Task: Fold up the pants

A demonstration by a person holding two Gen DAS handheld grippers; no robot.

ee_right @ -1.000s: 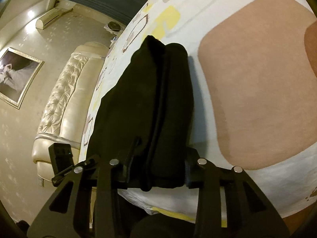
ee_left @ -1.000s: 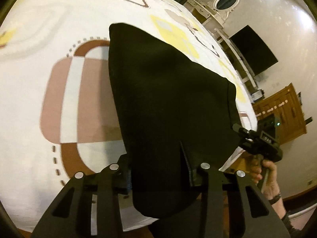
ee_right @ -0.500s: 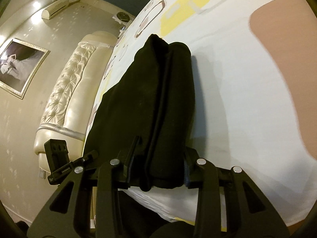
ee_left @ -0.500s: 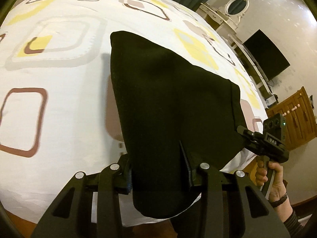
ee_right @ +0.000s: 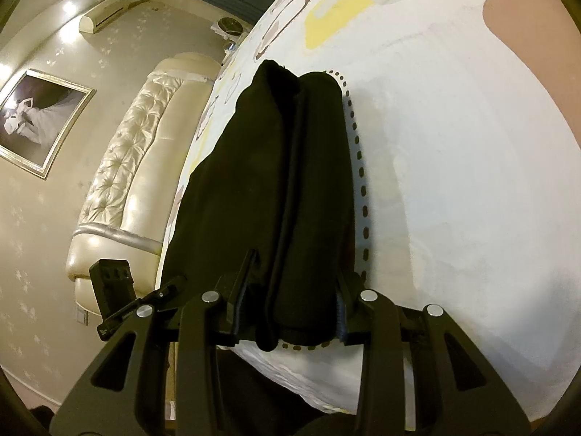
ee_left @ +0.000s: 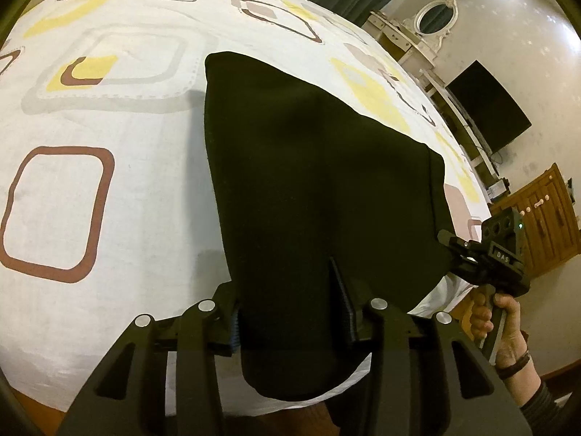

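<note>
The black pants hang stretched between my two grippers above the patterned bed sheet. My left gripper is shut on the pants' near edge, with cloth bunched between its fingers. My right gripper is shut on the other end of the pants, which show there as a thick folded bundle with a seam along it. The right gripper also shows in the left wrist view, held by a hand at the pants' right corner. The left gripper's body shows in the right wrist view.
The bed sheet is white with brown and yellow squares. A cream tufted headboard lies left. A dark TV, a white dresser with an oval mirror and a wooden cabinet stand along the right wall.
Both grippers have carried the pants forward over the bed; the sheet's pattern has slid beneath them. Both grips are unchanged.
</note>
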